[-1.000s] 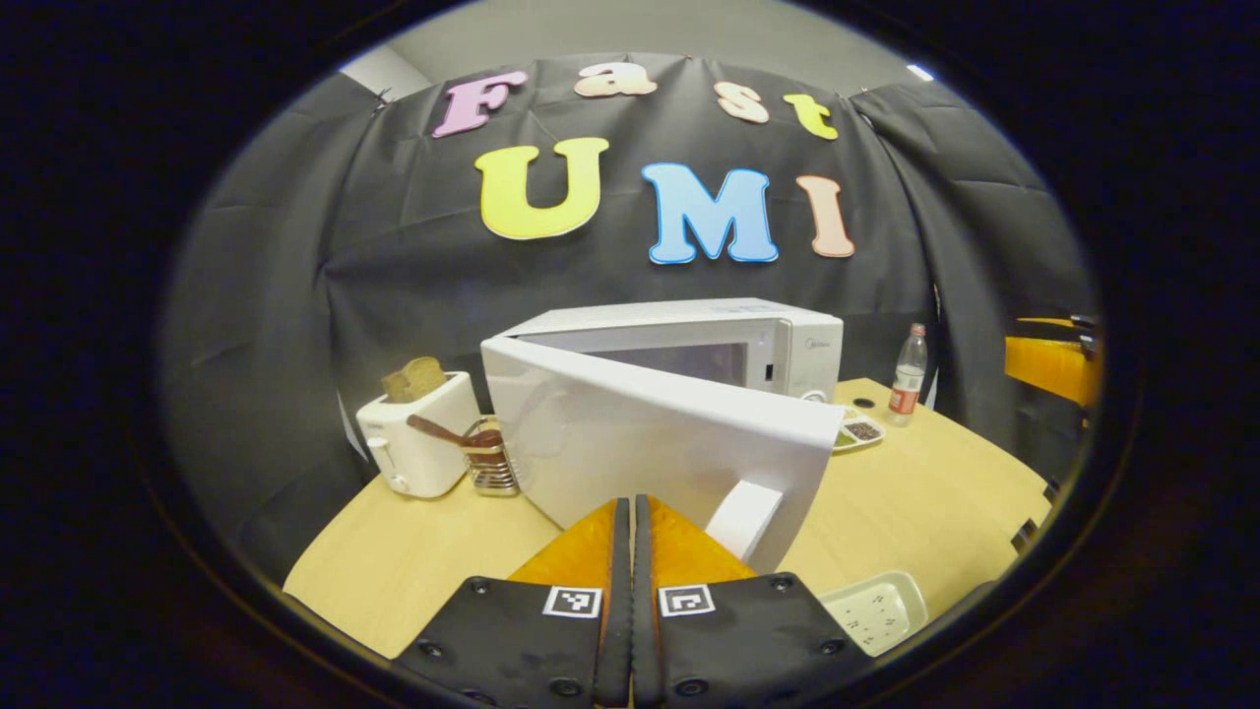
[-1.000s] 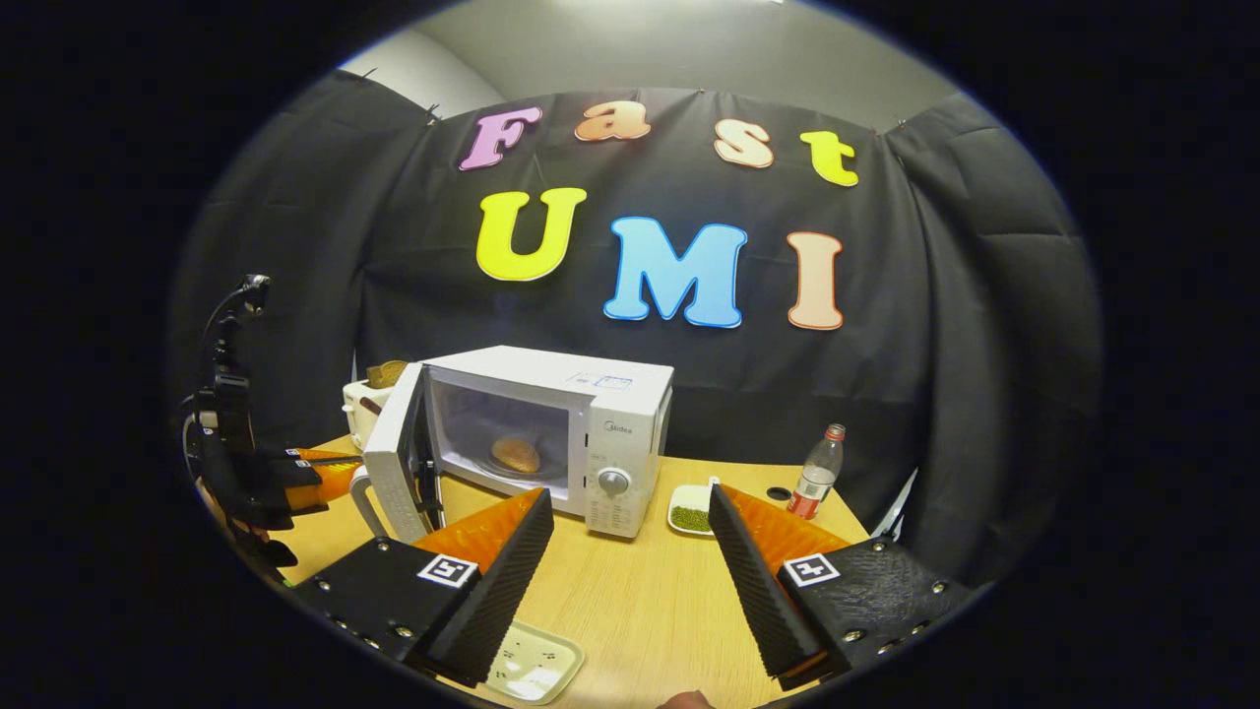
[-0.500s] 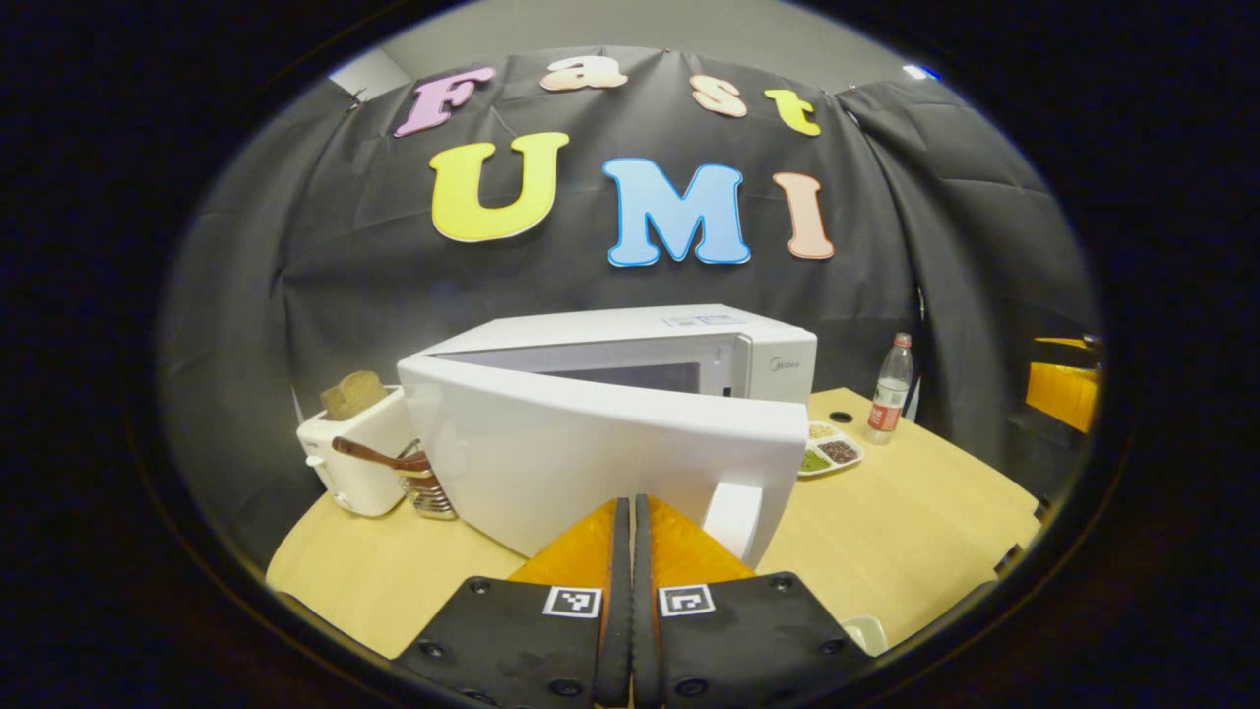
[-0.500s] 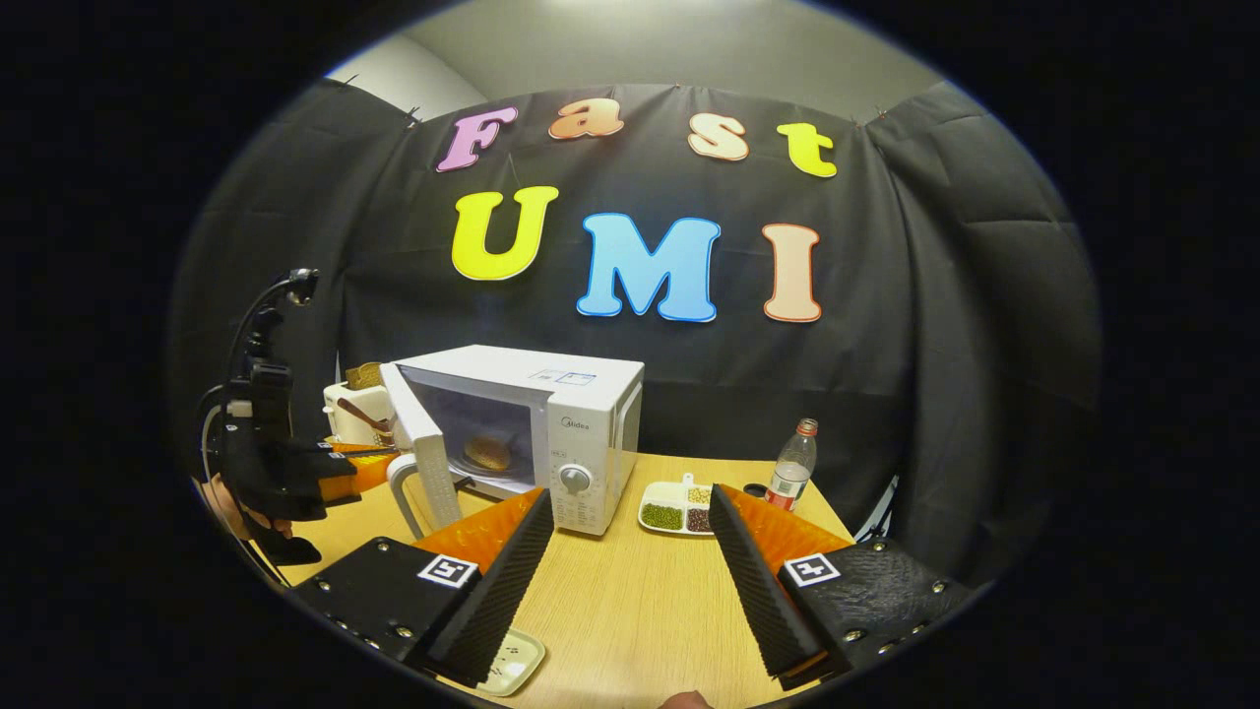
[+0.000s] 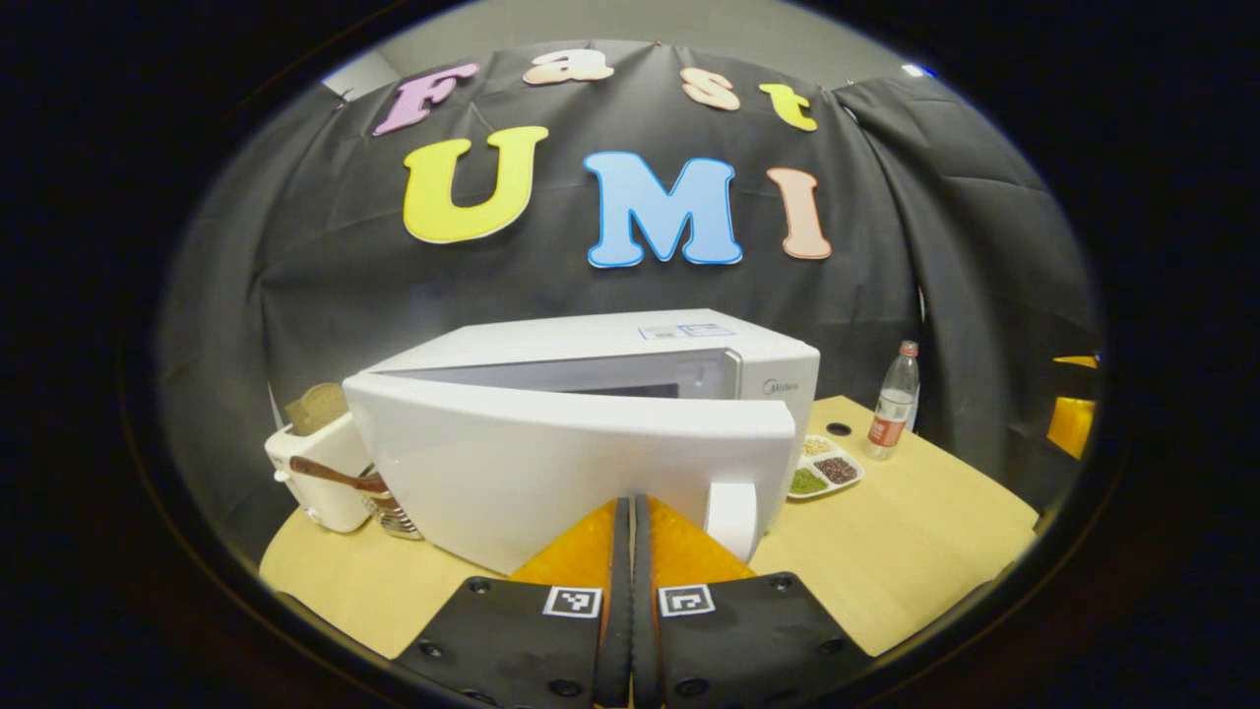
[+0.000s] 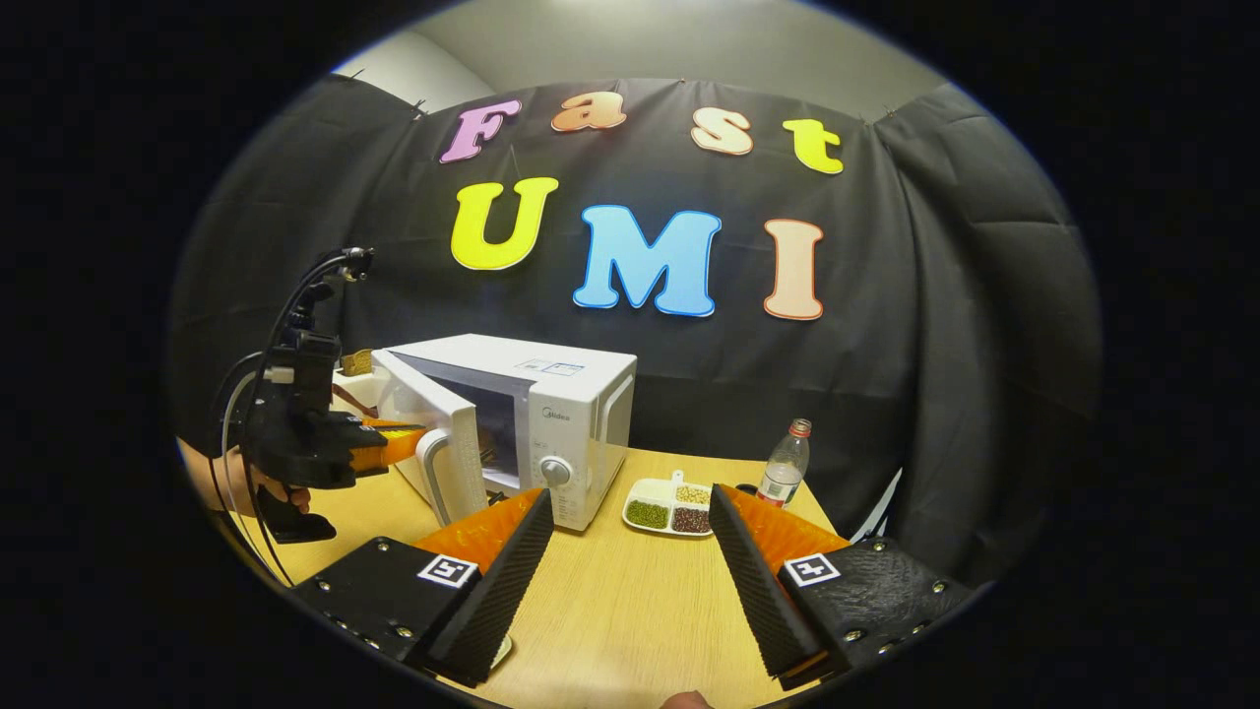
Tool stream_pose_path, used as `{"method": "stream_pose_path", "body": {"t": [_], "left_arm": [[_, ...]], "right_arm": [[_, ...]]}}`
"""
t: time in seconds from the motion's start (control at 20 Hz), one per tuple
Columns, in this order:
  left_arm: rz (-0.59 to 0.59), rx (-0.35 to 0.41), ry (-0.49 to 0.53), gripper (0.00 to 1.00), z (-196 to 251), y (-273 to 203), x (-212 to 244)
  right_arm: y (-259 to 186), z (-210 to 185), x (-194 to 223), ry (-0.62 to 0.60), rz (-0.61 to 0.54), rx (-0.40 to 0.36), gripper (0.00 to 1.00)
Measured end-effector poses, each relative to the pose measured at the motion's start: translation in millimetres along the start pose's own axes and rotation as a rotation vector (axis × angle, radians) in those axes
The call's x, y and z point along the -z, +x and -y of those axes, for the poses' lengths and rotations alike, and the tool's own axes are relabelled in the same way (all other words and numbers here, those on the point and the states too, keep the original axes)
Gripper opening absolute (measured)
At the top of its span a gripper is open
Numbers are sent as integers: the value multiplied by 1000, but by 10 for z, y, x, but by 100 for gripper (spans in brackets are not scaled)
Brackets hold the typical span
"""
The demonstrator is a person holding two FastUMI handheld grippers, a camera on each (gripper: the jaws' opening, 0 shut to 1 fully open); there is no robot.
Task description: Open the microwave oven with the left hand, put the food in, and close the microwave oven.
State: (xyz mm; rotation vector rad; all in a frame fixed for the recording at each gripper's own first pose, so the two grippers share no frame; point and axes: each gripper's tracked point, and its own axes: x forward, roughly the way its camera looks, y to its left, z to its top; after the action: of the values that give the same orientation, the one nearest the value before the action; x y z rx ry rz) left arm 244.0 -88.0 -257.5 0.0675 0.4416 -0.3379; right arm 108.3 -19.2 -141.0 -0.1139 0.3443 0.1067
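Note:
A white microwave oven [image 5: 630,347] [image 6: 581,394] stands on the wooden table. Its door [image 5: 551,468] [image 6: 433,433] is partly open, swung most of the way toward the body. My left gripper [image 5: 631,512] is shut with nothing between its fingers, and its tips press flat against the outside of the door, left of the white handle [image 5: 731,514]. From the right gripper view, the left gripper [image 6: 394,443] touches the door, held by a hand [image 6: 231,483]. My right gripper [image 6: 630,512] hangs open above the table in front of the oven, holding nothing. The food inside is hidden by the door.
A white toaster [image 5: 310,473] with bread and a wire holder with a wooden spoon [image 5: 384,497] stand left of the oven. A divided dish of beans [image 5: 822,471] [image 6: 669,507] and a water bottle [image 5: 891,404] [image 6: 785,473] sit to its right.
The left gripper has pushed the door steadily toward the oven body, narrowing the opening until the food is hidden. The right gripper stays open and has drawn back a little.

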Motion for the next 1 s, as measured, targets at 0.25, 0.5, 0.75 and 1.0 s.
{"method": "stream_pose_path", "body": {"t": [0.25, 0.5, 0.75, 1.0], "left_arm": [[1, -3, -11, 7, 41, 235, -72], [-1, 0, -23, 7, 100, 499, -172], [21, -10, -34, 7, 146, 695, -317], [38, -25, -69, 7, 161, 765, -326]], "right_arm": [[74, 87, 12, 3, -3, -1, 98], [103, 195, 58, -10, -11, 2, 98], [162, 330, 61, -3, -14, 15, 98], [272, 425, 69, -1, -9, 1, 98]]}}
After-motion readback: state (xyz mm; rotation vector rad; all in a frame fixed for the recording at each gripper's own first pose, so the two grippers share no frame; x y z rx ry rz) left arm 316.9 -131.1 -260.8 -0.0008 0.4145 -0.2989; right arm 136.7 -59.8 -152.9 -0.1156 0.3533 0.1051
